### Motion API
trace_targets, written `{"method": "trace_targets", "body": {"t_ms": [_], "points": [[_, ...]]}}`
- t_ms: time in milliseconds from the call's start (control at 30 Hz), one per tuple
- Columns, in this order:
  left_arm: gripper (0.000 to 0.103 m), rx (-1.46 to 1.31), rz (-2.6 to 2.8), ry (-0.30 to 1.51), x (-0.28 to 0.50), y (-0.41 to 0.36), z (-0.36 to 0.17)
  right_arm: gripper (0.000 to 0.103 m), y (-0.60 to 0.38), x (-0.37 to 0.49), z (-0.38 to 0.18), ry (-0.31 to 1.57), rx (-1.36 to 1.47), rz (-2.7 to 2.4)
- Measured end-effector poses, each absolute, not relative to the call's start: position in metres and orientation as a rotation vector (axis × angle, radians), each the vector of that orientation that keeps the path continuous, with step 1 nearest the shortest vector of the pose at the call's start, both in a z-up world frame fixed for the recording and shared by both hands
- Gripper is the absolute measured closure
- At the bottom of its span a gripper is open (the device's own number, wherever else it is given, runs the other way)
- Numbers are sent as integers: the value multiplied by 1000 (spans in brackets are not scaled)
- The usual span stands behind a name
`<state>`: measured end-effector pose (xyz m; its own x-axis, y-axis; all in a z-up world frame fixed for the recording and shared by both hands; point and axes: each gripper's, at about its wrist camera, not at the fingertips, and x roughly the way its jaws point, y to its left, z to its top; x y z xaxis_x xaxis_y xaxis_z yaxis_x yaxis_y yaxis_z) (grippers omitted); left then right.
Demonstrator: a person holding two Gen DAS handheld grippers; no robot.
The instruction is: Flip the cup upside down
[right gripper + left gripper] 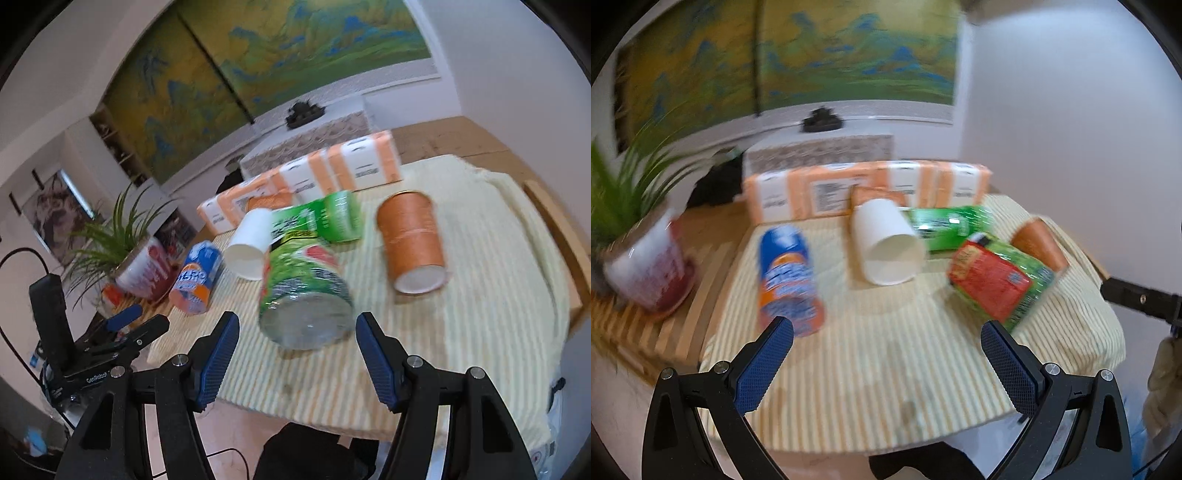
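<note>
A white paper cup [888,245] lies on its side on the striped cloth, mouth toward me; it also shows in the right wrist view [249,243]. An orange paper cup [413,240] stands upside down at the right, its white base up; it also shows in the left wrist view [1039,243]. My left gripper [886,354] is open and empty, short of the white cup. My right gripper [297,350] is open and empty, with the base of a green bottle [304,291] just beyond its fingertips.
A blue and orange can [788,277] lies left of the white cup. A green packet [947,225] lies behind the bottle. Orange tissue packs [864,188] line the back. A potted plant [642,254] stands at the left. The left gripper's body [92,343] shows in the right wrist view.
</note>
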<state>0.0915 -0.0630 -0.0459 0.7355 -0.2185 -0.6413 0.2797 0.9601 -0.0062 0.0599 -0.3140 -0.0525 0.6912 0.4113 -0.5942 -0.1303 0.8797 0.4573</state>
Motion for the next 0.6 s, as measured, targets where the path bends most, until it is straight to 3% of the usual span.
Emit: {"method": "trace_targets", "body": {"t_ms": [133,600], "points": [[0,150,-361,706,95,-95,-49,32,-323,53,-57,728,411,303],[0,106,-426,751,93,-113,-74,31,-332,86,-66,721,478,327]]}}
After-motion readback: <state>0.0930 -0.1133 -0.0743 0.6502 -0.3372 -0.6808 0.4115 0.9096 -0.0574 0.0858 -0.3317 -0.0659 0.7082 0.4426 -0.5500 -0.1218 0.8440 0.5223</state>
